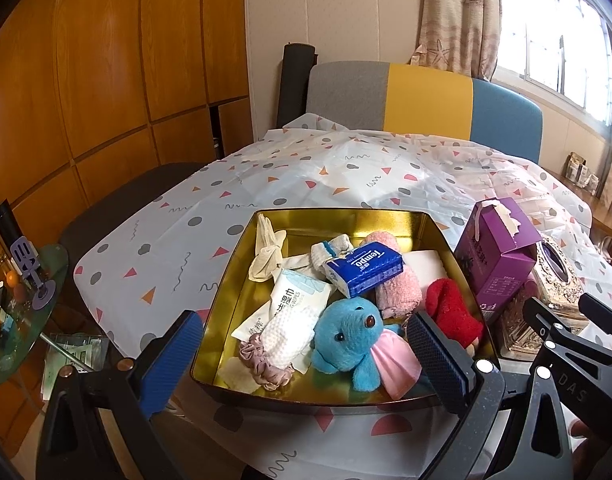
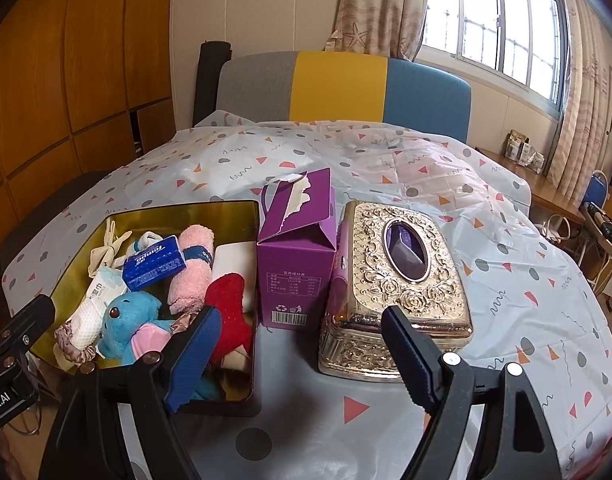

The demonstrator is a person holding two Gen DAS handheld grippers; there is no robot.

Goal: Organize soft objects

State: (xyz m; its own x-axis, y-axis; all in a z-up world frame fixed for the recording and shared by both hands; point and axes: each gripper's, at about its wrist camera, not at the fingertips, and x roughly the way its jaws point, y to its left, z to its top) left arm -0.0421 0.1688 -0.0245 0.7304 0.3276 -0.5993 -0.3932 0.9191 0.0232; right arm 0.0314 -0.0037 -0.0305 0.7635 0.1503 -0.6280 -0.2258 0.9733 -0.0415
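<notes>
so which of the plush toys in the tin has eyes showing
The blue plush, at the near side of the gold tin: two dark bead eyes and a pink part. The red plush beside it shows no eyes.

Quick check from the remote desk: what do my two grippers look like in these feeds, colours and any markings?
Both match: the left gripper and right gripper have black plastic frames with silver and copper-coloured screw heads. Their fingers carry ribbed blue pads. White lettering shows on the neighbouring gripper's body at each picture's edge, partly cut off. No cables or sleeves are visible.
</notes>
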